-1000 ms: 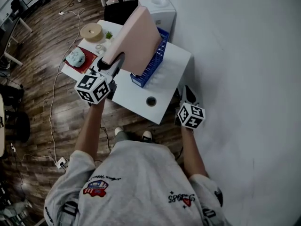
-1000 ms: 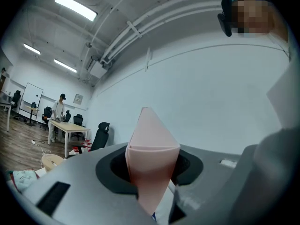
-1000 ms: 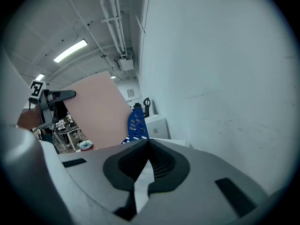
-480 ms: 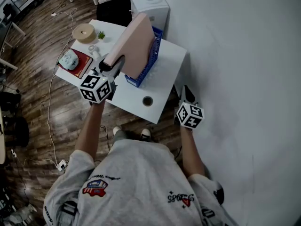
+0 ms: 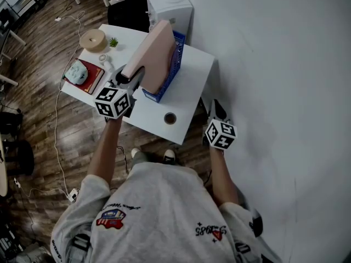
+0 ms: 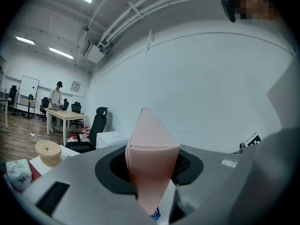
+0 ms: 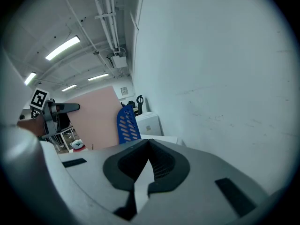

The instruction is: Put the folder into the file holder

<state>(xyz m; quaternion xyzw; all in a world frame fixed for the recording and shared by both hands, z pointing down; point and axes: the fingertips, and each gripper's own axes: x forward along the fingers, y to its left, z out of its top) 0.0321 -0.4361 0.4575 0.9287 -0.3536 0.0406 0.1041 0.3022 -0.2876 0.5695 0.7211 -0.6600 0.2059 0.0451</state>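
Observation:
A large pink folder [image 5: 153, 53] stands on edge, tilted, over the blue file holder [image 5: 171, 70] on the white table [image 5: 189, 89]. Its lower edge meets the holder's near end; how deep it sits is hidden. My left gripper [image 5: 133, 76] is shut on the folder's near edge, and in the left gripper view the folder [image 6: 151, 158] fills the gap between the jaws. My right gripper [image 5: 216, 110] hangs at the table's right front corner, shut and holding nothing. From the right gripper view [image 7: 146, 165] the folder [image 7: 96, 118] and the holder [image 7: 126, 124] show to the left.
A wooden spool [image 5: 92, 40], a small plant [image 5: 113, 41] and a red book with a pale cap on it [image 5: 82, 73] lie at the table's left end. A cable hole [image 5: 169, 117] is near the front edge. A white appliance [image 5: 170, 7] stands behind; a white wall is at the right.
The folder has swung more upright and closer along the blue holder, carried by my left gripper. The right gripper has stayed at the table's corner.

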